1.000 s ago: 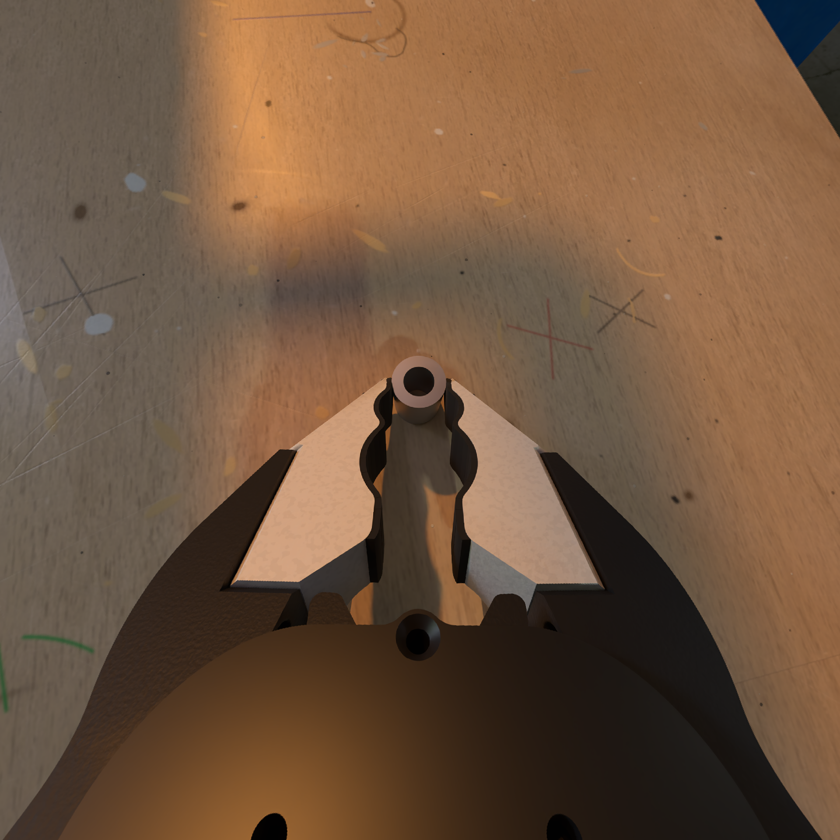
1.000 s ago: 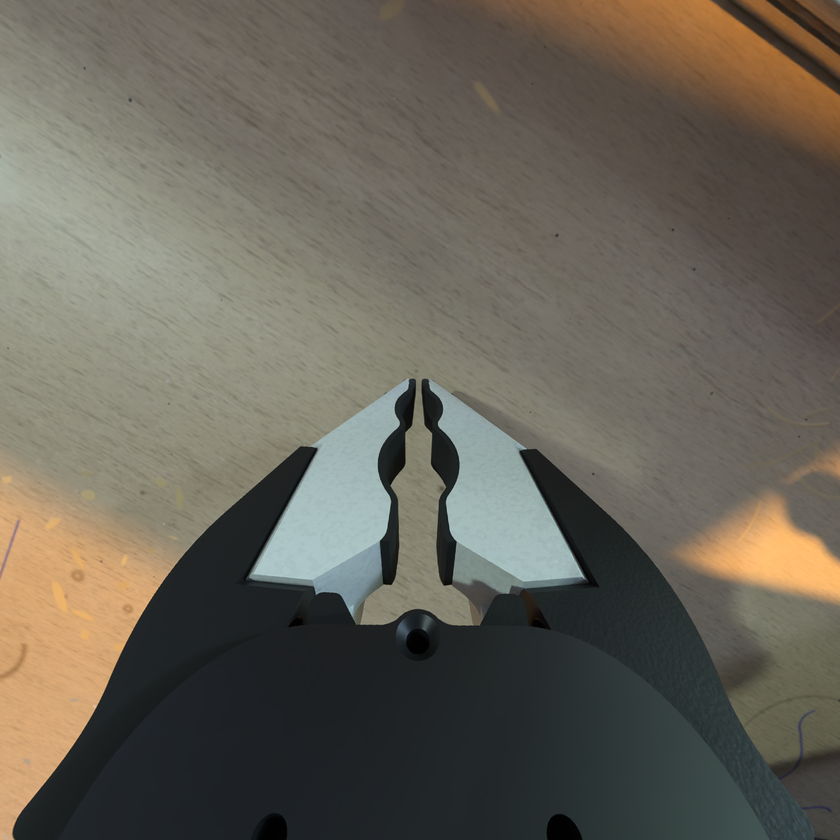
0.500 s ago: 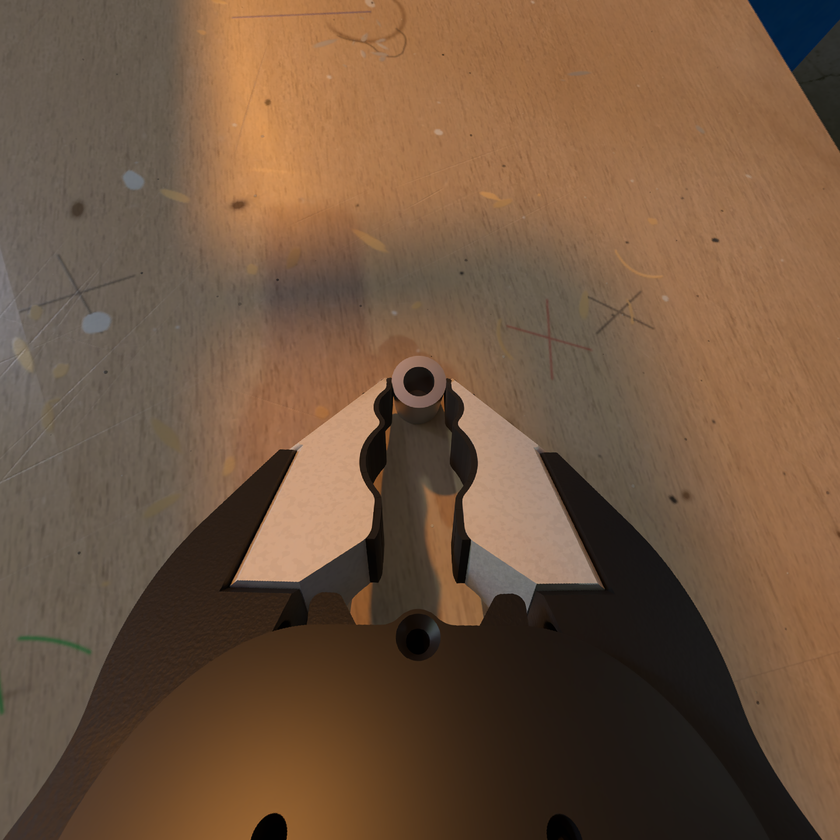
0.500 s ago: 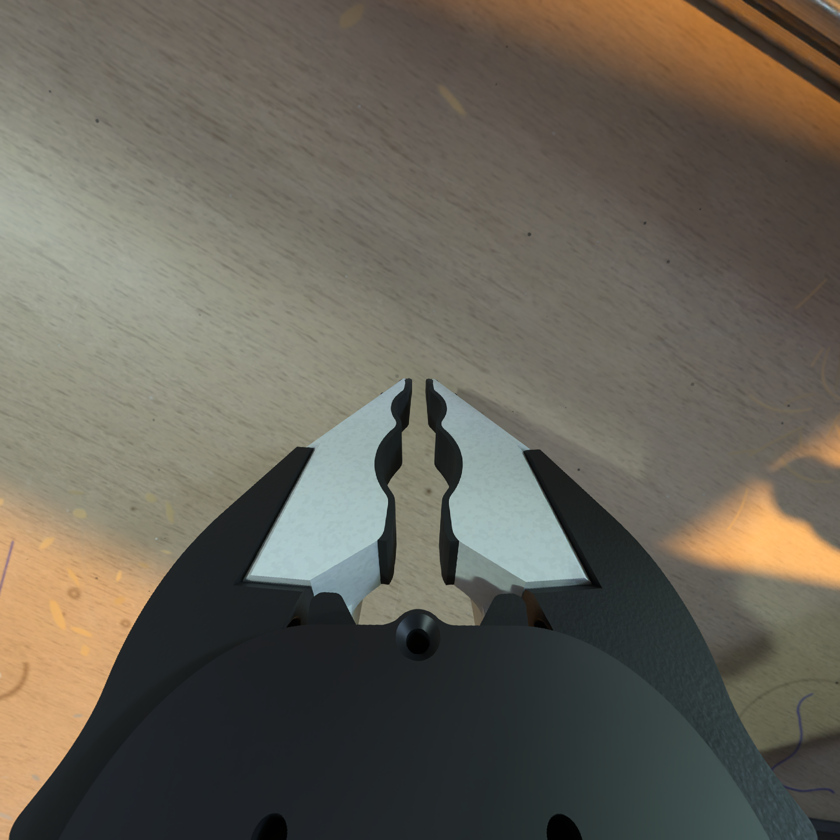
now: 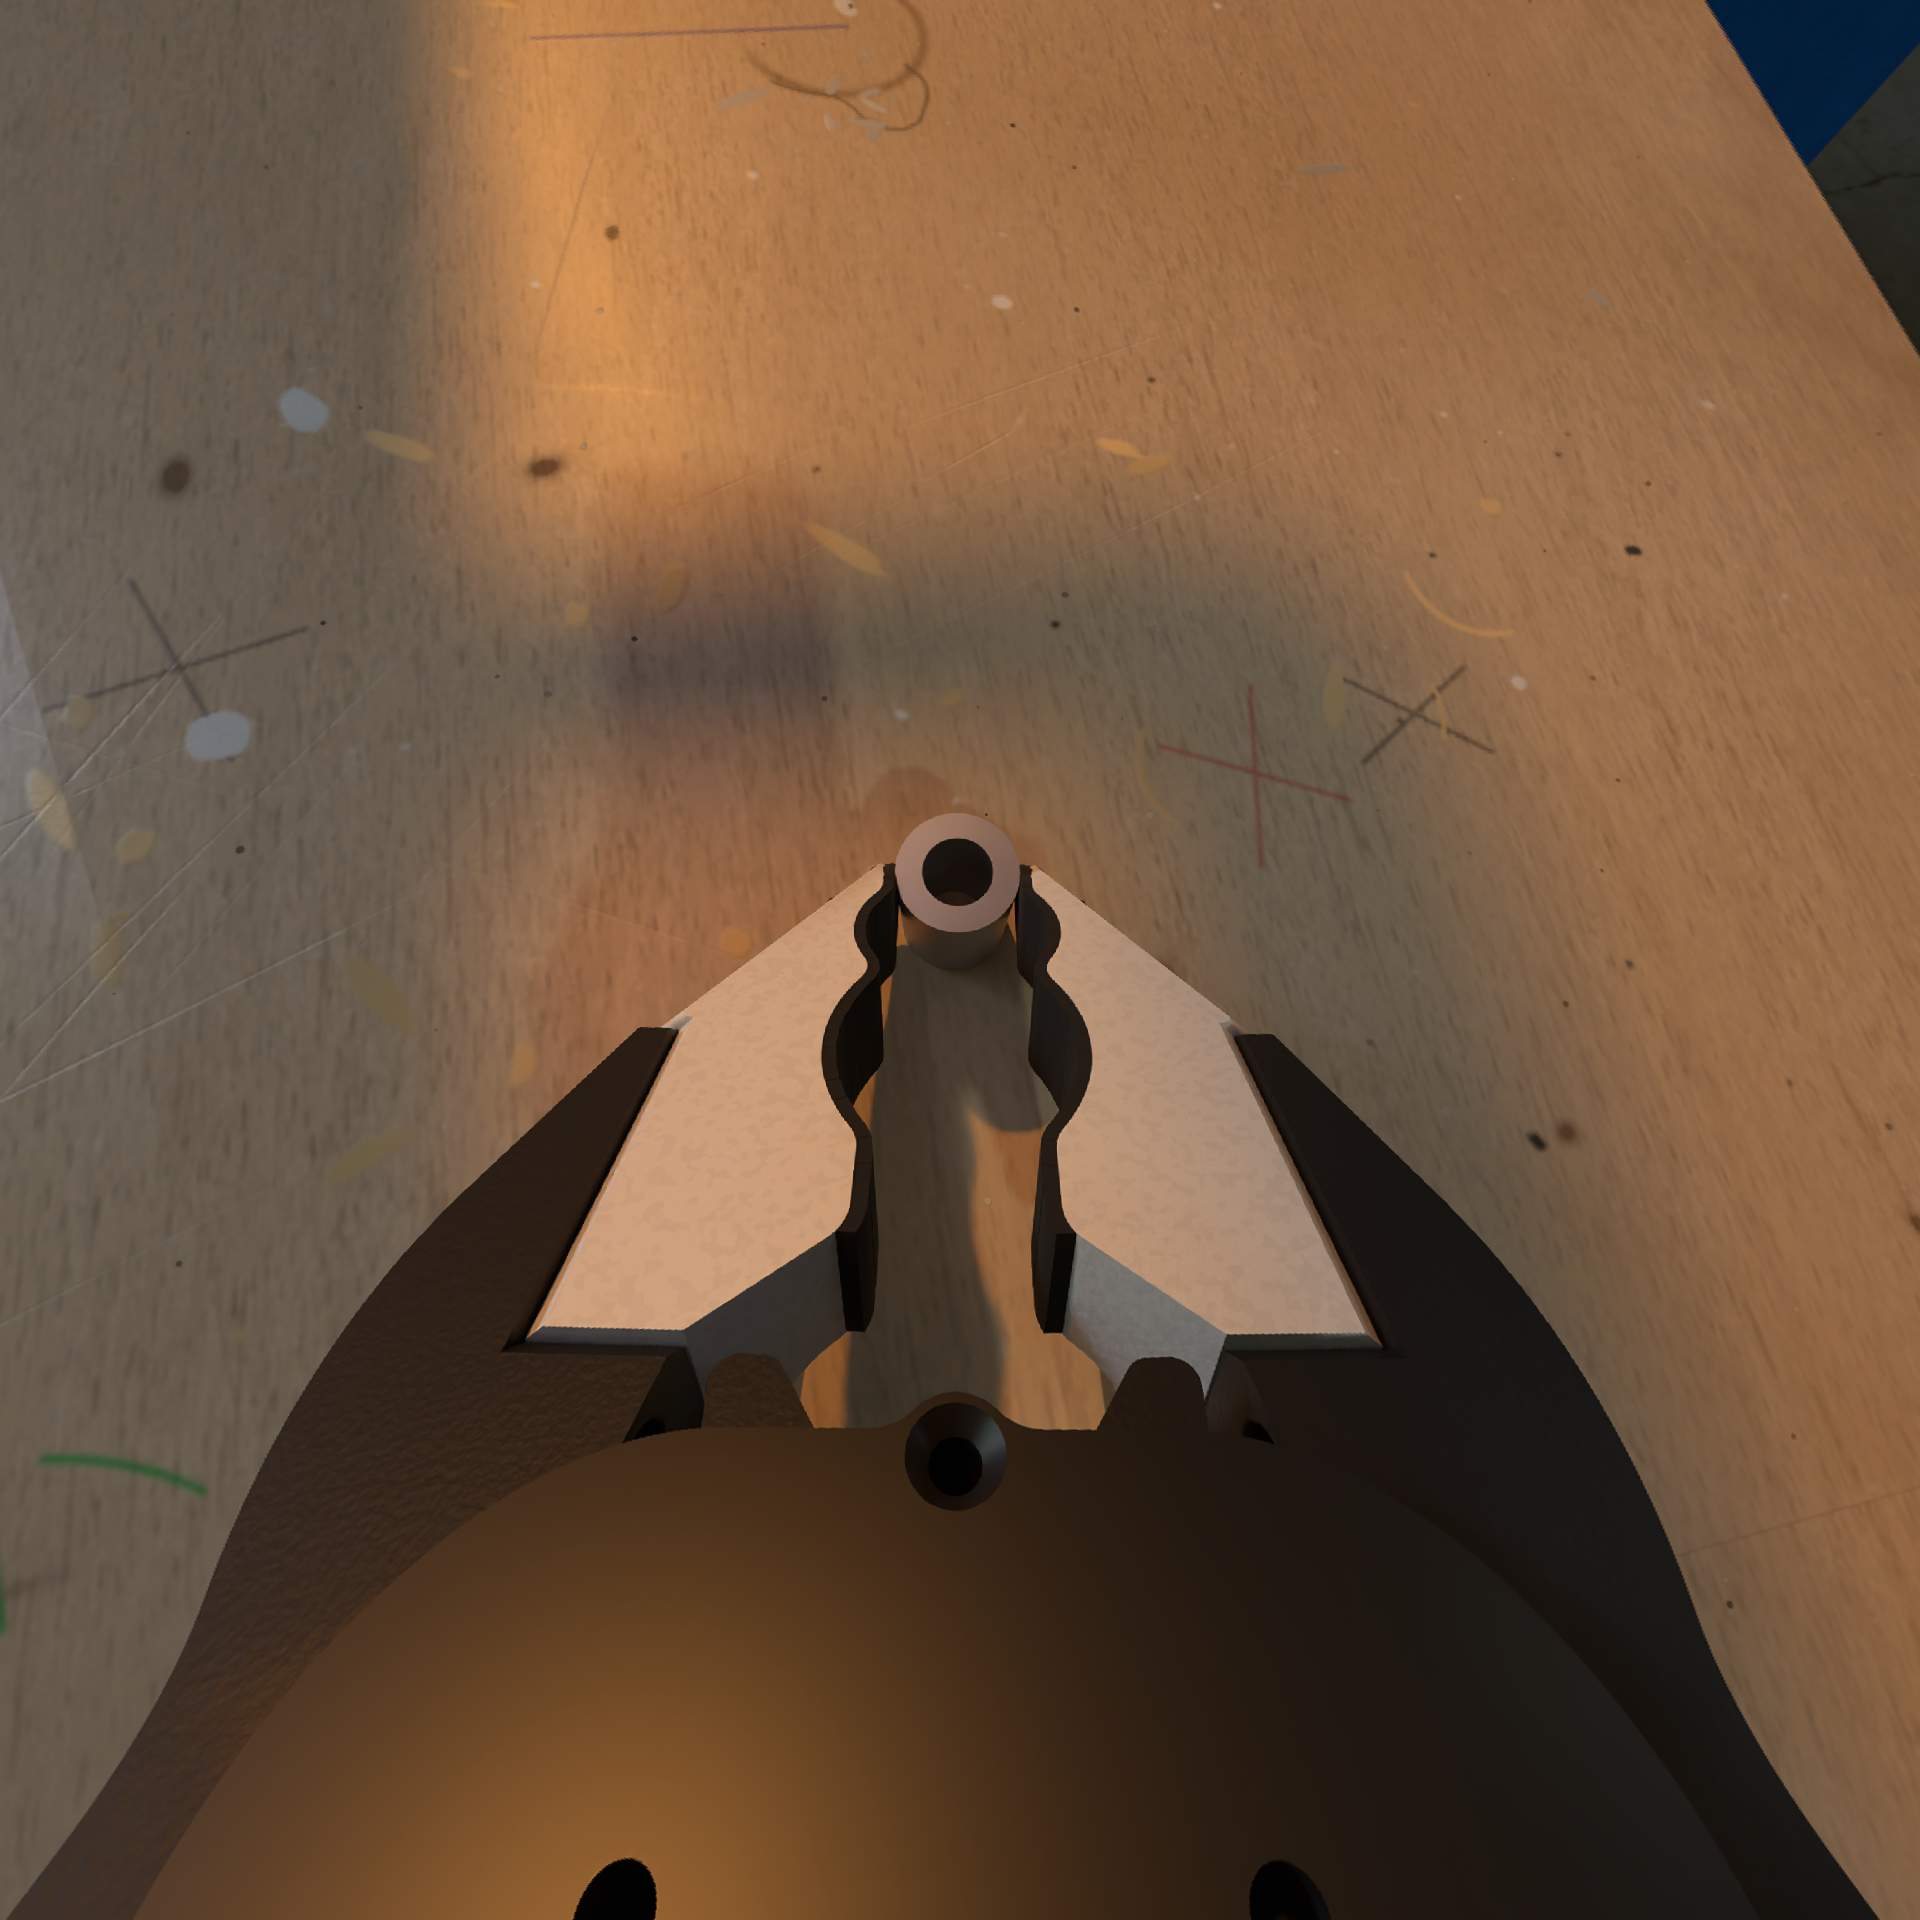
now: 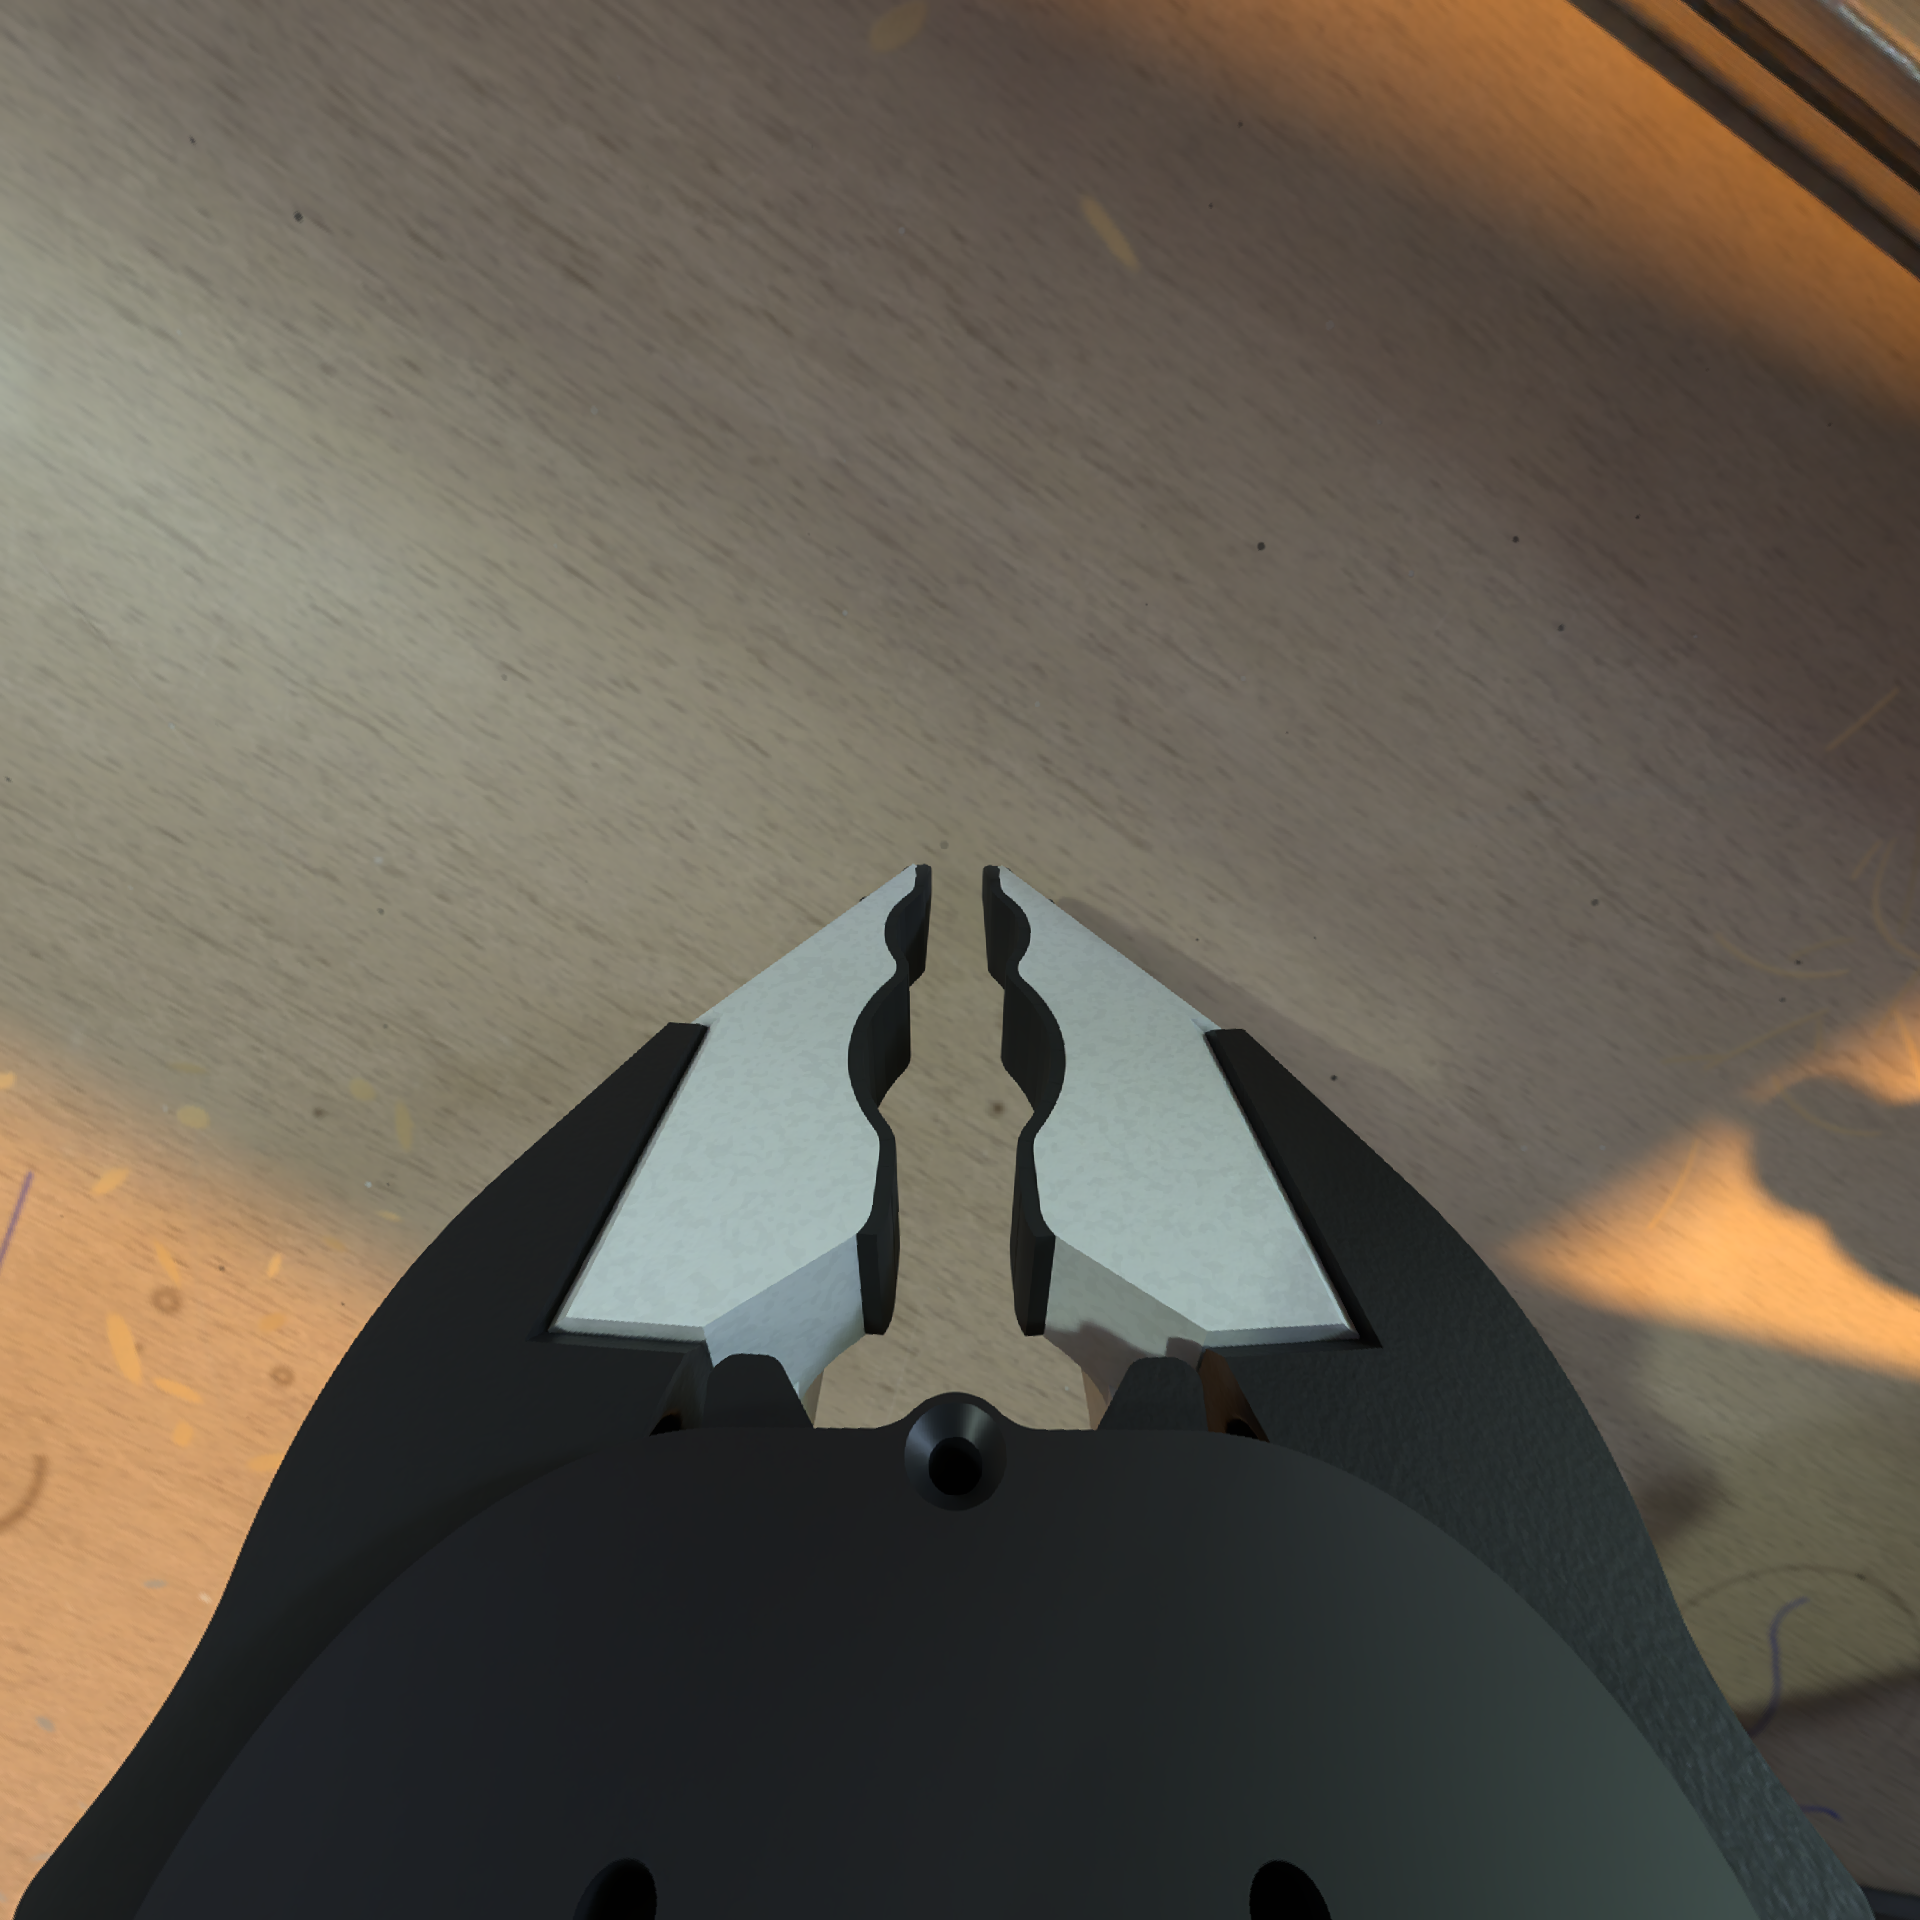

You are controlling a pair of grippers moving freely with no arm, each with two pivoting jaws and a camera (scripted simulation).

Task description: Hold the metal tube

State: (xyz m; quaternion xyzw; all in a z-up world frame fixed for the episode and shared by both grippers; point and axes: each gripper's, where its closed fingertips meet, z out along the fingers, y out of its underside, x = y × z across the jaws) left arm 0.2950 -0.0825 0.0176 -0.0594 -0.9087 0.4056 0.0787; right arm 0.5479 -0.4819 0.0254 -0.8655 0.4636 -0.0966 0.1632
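A short grey metal tube (image 5: pixel 956 914) stands upright between the tips of my left gripper (image 5: pixel 956 883). I look down on its open ring end. The left fingers (image 5: pixel 727 1143) are closed against its sides and hold it above the wooden table (image 5: pixel 1351 312). My right gripper (image 6: pixel 956 883) is over bare wood, with a narrow gap between its fingers (image 6: pixel 769 1143) and nothing in it. The tube does not show in the right wrist view.
The wooden table carries pencil crosses (image 5: pixel 1257 774), paint specks and shavings. Its right edge (image 5: pixel 1829 187) runs diagonally at the top right of the left wrist view. A raised wooden ledge (image 6: pixel 1787 135) crosses the top right corner of the right wrist view.
The right gripper's fingers have parted from nearly touching to a narrow gap, and it has drifted slightly over the table. The left gripper and the tube have stayed put.
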